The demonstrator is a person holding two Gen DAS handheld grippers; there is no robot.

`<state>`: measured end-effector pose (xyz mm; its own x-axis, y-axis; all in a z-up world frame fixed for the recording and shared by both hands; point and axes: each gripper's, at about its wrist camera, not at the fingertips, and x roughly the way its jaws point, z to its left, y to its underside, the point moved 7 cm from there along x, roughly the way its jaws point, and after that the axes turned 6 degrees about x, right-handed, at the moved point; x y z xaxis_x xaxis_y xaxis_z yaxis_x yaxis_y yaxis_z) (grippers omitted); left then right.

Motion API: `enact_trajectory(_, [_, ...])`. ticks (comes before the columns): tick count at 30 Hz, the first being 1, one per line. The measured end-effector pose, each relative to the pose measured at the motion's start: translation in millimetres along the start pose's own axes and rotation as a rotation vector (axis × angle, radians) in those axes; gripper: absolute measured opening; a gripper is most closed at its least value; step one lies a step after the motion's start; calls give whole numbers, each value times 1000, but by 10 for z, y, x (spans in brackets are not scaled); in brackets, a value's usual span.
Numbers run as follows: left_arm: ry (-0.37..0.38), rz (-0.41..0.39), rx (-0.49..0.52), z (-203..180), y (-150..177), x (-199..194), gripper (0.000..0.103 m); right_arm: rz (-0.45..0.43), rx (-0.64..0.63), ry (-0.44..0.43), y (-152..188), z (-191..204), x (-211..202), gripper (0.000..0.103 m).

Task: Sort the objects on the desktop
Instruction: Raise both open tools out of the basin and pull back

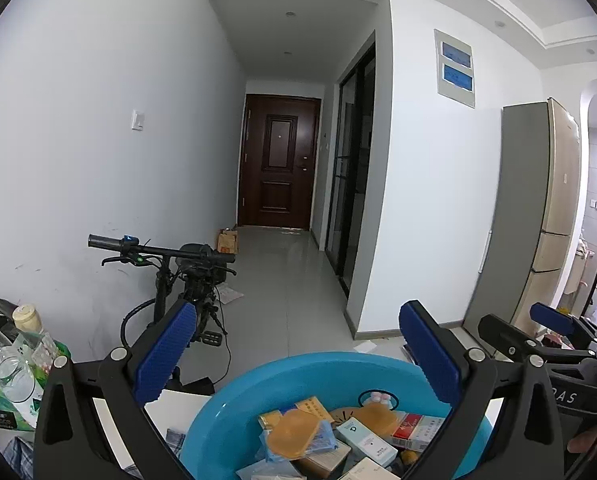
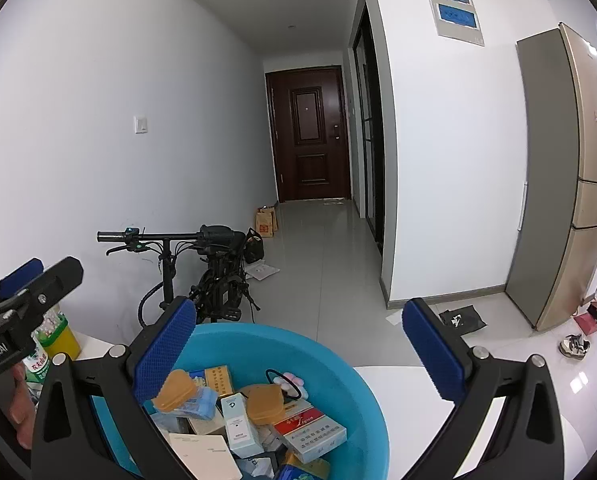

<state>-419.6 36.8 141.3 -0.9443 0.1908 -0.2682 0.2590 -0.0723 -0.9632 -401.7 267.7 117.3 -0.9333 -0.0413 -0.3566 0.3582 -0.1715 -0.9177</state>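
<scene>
Both tools stand released and empty above a white table point(image 2: 418, 380): the left tool point(image 1: 296, 354) and the right tool point(image 2: 298, 350) each hold their blue-padded fingers spread wide, nothing between them, and each looks out over the far rim of a blue basin point(image 2: 338, 364) toward a hallway. The basin, sitting on the table just below and ahead of the fingers, is heaped with the desktop objects: a red-and-white carton point(image 2: 309, 432) bearing a script word too small to read with certainty, a slim pale box point(image 2: 240, 424) printed with a round dark logo, tan lidded cases point(image 2: 264, 402), and a black hair tie with a pink flower point(image 2: 288, 384). By this reading the sorting stands at a pause between picks, with the pile either largely gathered or waiting to be drawn from; which, the frames do not settle. The next move calls for tipping a tool down toward a single item and closing on its narrow faces without dragging its neighbours. The left tool's body, seen from the right wrist, carries lettering ending "nRobot.AI". Bottles point(image 1: 8, 364) with green labels, unreadable here, crowd the table's left edge, and a folding bicycle point(image 2: 214, 272) stands beyond.
</scene>
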Motion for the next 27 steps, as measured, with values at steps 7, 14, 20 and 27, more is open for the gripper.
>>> enact_trajectory(7, [-34, -44, 25, 3, -94, -150, 103, -23, -36, -4, -33, 75, -155, 103])
enact_trajectory(14, [17, -68, -40, 43, -155, -327, 103, -30, -59, -18, -45, 112, -226, 103])
enact_trajectory(20, [18, -87, -56, 48, -189, -409, 103, -38, -66, -29, -55, 145, -286, 103])
enact_trajectory(27, [-30, -143, 7, -63, -288, -734, 103, -64, -59, -63, -72, 193, -468, 103])
